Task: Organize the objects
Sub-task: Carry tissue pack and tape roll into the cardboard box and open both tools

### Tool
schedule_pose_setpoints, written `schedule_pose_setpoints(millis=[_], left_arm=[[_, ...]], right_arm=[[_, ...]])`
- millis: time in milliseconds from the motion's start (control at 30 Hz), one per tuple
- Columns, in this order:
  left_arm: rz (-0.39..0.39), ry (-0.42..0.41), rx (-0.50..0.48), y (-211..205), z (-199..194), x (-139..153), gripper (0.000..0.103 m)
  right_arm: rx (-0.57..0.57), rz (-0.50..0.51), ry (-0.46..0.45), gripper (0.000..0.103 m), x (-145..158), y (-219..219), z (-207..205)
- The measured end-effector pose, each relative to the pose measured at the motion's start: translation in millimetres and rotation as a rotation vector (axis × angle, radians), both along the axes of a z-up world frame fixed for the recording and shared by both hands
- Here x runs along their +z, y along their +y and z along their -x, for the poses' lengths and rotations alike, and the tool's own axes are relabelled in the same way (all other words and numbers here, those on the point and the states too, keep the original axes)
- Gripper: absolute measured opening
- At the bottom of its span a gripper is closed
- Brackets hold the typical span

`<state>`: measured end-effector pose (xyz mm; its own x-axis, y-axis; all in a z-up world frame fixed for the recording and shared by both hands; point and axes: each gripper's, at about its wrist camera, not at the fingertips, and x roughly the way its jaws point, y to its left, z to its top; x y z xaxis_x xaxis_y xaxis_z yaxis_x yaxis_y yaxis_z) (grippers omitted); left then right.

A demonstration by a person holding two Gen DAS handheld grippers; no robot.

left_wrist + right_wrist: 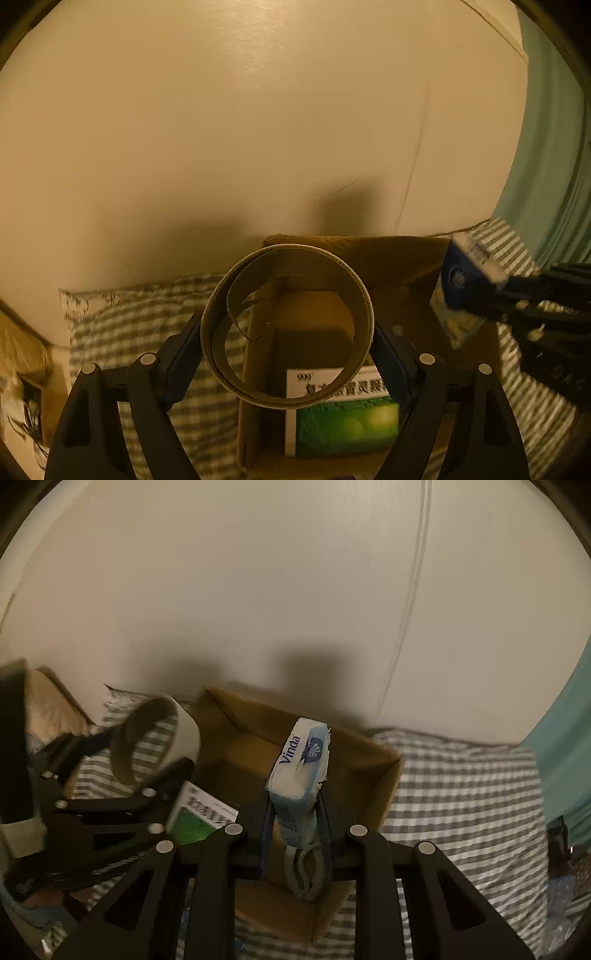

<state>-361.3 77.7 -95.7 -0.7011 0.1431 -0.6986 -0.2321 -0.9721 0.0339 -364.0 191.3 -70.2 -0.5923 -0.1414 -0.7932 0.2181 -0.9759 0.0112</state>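
My left gripper (287,332) is shut on a wide roll of tape (221,314), its pads pressed on the roll's outer sides; the roll (184,727) hangs over the left edge of an open cardboard box (391,251). In the box lies a green-and-white medicine carton (347,424), also visible as a carton (201,818) in the right wrist view. My right gripper (295,805) is shut on a blue-and-white Vinda tissue pack (303,760), held upright above the box (384,775). The left wrist view shows that pack (461,291) at the right.
The box sits on a grey-and-white striped cloth (461,794), close against a pale wall (258,129). A teal curtain (546,147) hangs at the right. Another cardboard piece (48,698) is at far left, and clutter (561,886) lies at the lower right.
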Motion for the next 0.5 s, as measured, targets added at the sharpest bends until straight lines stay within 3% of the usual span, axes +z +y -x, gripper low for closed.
schedule_pose_setpoints(millis=[133,300,333,433,500], left_arm=[[-0.03,-0.025,0.02,1.8,4.8,-3.8,0.085],[-0.037,-0.017,0.011,13.0,-3.4,2.0,0.086],[-0.029,-0.007,0.013,12.8,-3.8,4.7,0.087],[-0.007,0.028,0.026,18.1,-15.5,26.3,0.093],[-0.027,0.053,0.033,17.1,-24.2,43.6,0.098]], right_arm=[[-0.009,-0.013,-0.034,0.021,-28.7,1.4,4.3],[-0.022,0.009,-0.033,0.022,-31.7,23.7,-1.8],[-0.024,0.033,-0.03,0.025,-26.8,25.3,-4.4],[-0.03,0.019,0.026,0.049,-4.5,25.7,-15.0],[-0.043,-0.006,0.067,0.054,13.2,29.1,-21.4]])
